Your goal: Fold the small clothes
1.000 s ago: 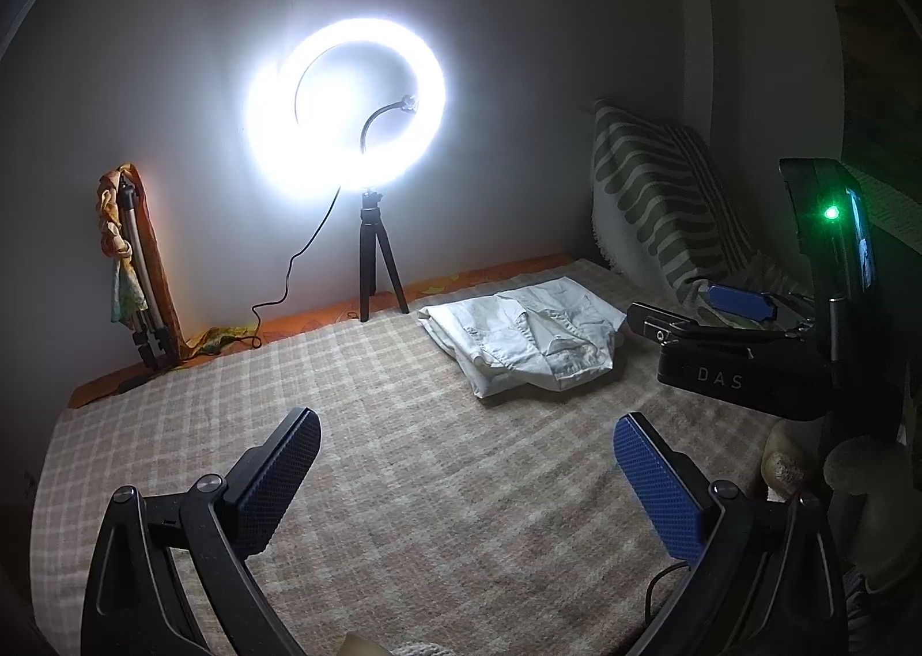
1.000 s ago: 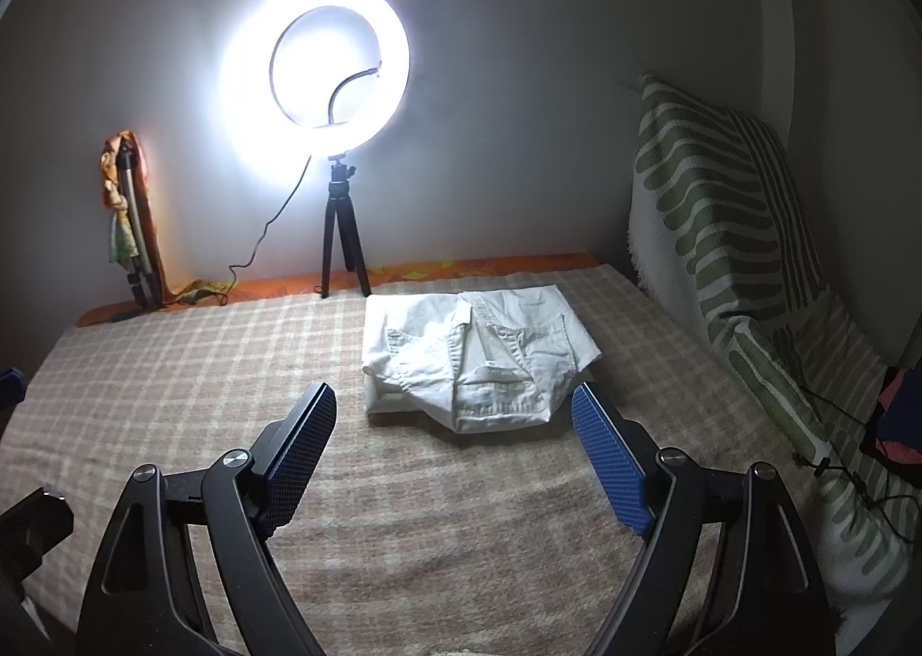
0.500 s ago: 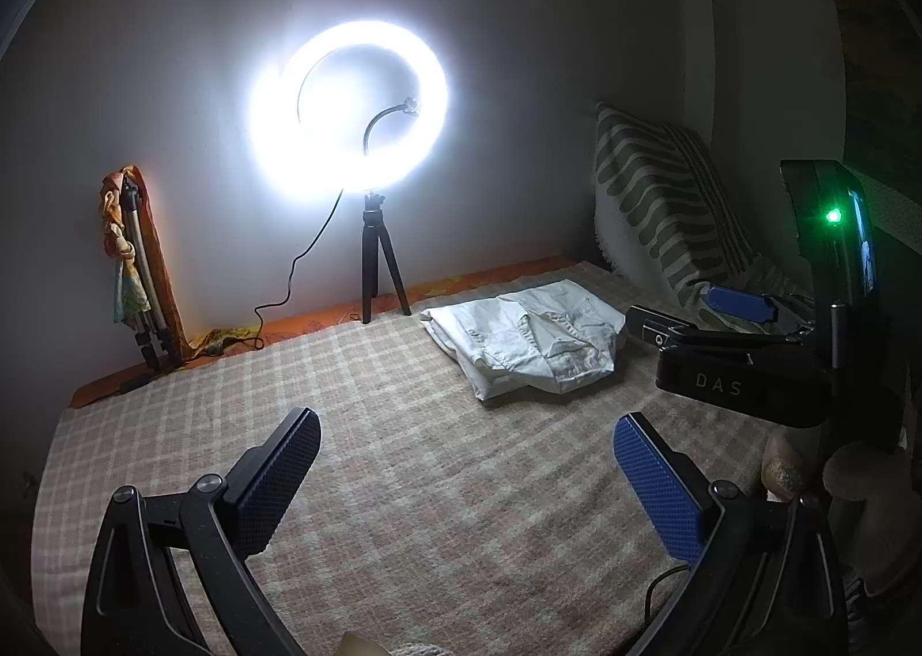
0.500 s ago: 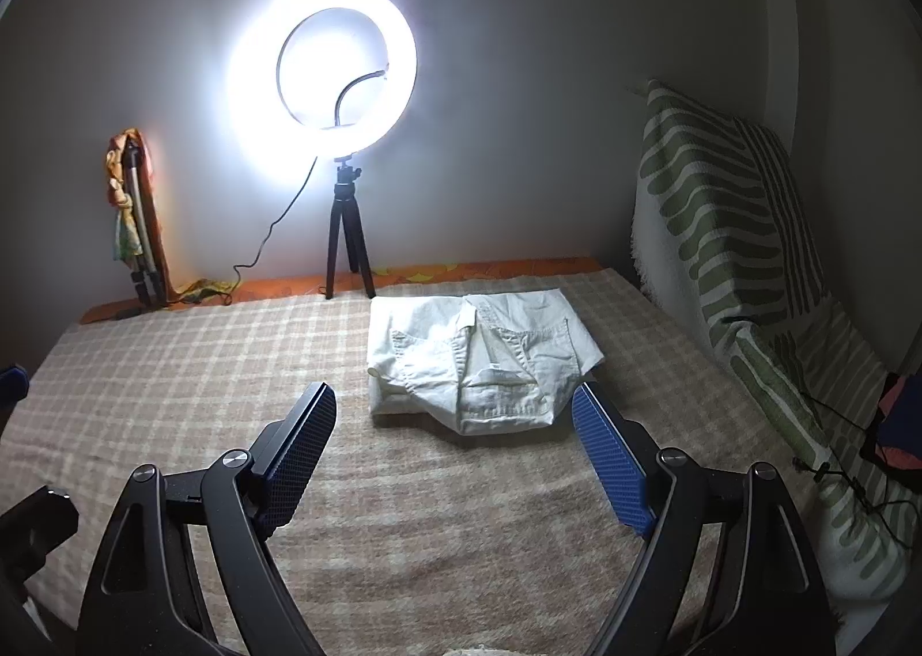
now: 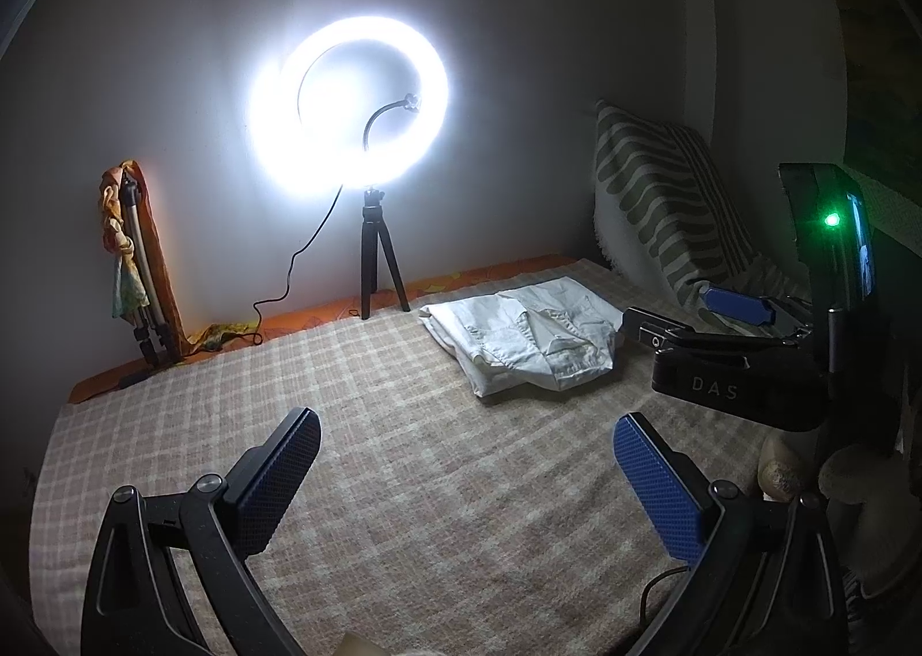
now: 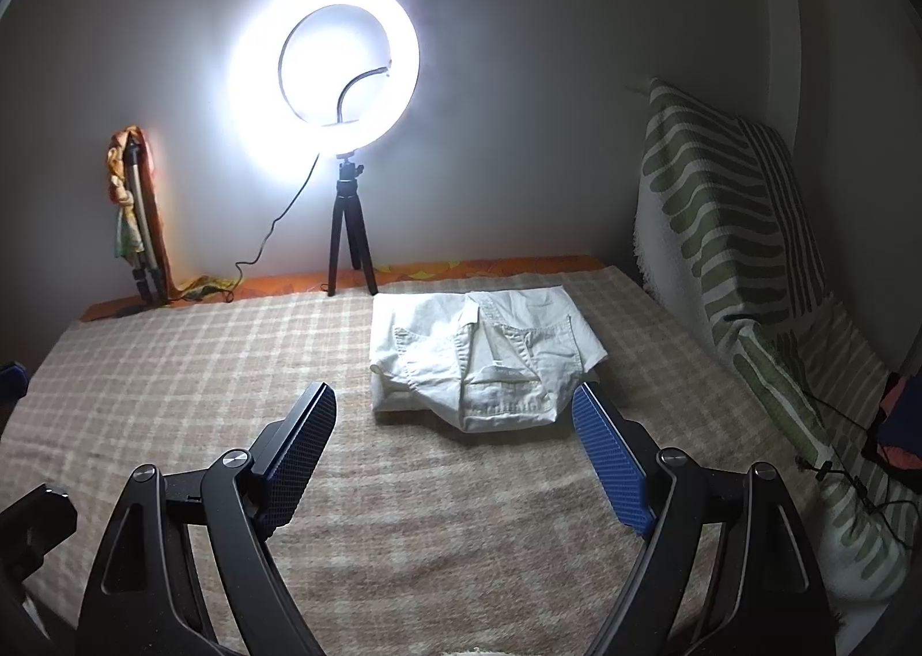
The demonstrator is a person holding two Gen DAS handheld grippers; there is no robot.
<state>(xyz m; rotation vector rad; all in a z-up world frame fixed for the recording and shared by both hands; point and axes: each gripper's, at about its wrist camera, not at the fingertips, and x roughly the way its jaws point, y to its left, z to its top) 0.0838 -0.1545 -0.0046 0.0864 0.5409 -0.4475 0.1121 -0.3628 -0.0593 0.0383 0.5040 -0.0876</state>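
1. Nearest, two claws: the left gripper (image 5: 464, 457) and the right gripper (image 6: 455, 428) both hang over the checked blanket (image 6: 201, 362) with jaws spread wide and nothing between them.
2. Beyond them lies one white garment (image 6: 484, 356), already bundled into a rough rectangle at the middle of the blanket, nearer its far edge.
3. Risk: a one-sided pinch would probably lift only the top layer and undo the bundle; a low approach could snag the blanket too.
4. At the right, one striped cushion (image 6: 732, 207).
5. Farthest, one ring light (image 6: 322, 74) on one tripod (image 6: 348, 230); its glare may hide the garment's far edge.
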